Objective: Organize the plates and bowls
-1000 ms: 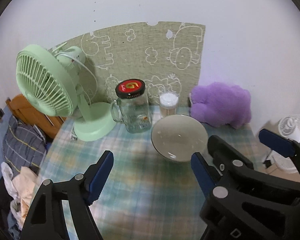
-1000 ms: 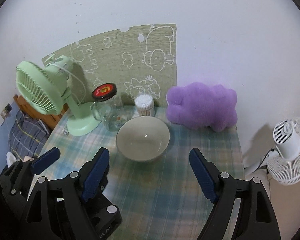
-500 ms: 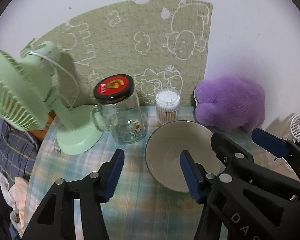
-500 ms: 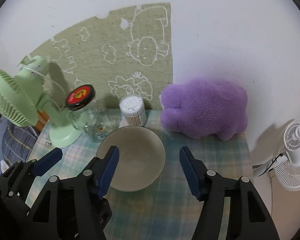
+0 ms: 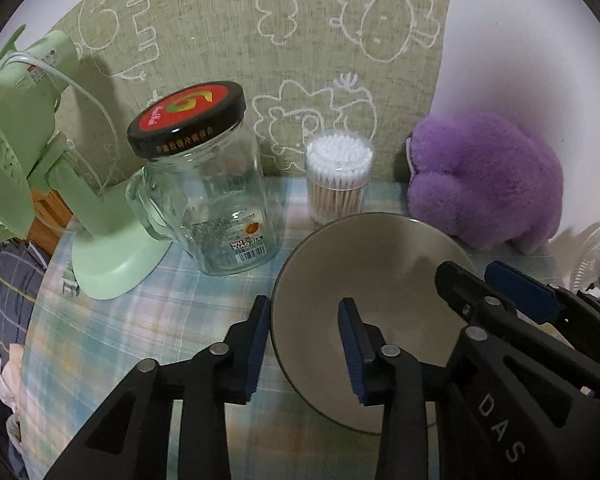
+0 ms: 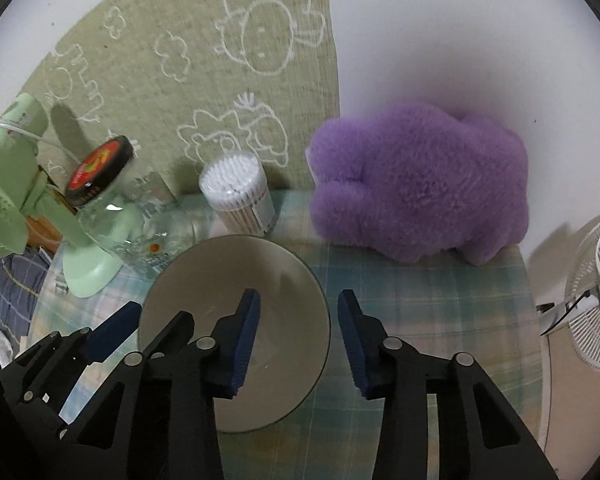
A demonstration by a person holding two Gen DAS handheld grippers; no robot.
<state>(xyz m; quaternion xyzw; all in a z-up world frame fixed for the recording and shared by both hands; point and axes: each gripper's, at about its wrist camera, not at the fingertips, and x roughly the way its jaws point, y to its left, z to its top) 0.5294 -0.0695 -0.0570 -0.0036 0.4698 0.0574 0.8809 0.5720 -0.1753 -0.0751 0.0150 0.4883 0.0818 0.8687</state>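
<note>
A beige bowl (image 5: 380, 276) with a dark rim sits on the checked tablecloth; it also shows in the right wrist view (image 6: 236, 320). My left gripper (image 5: 304, 344) is open and straddles the bowl's left rim, one finger outside and one inside. My right gripper (image 6: 296, 336) is open and straddles the bowl's right rim the same way. Neither is closed on the rim. The right gripper shows at the right of the left wrist view (image 5: 500, 296).
A glass jar (image 5: 208, 196) with a red lid, a tub of cotton swabs (image 5: 338, 176) and a purple plush toy (image 5: 488, 176) stand behind the bowl. A green desk fan (image 5: 40, 184) stands at the left. A white fan (image 6: 596, 300) stands beyond the table's right edge.
Both grippers have moved forward and down to the bowl and narrowed. Each now has one finger inside the bowl and one outside its rim.
</note>
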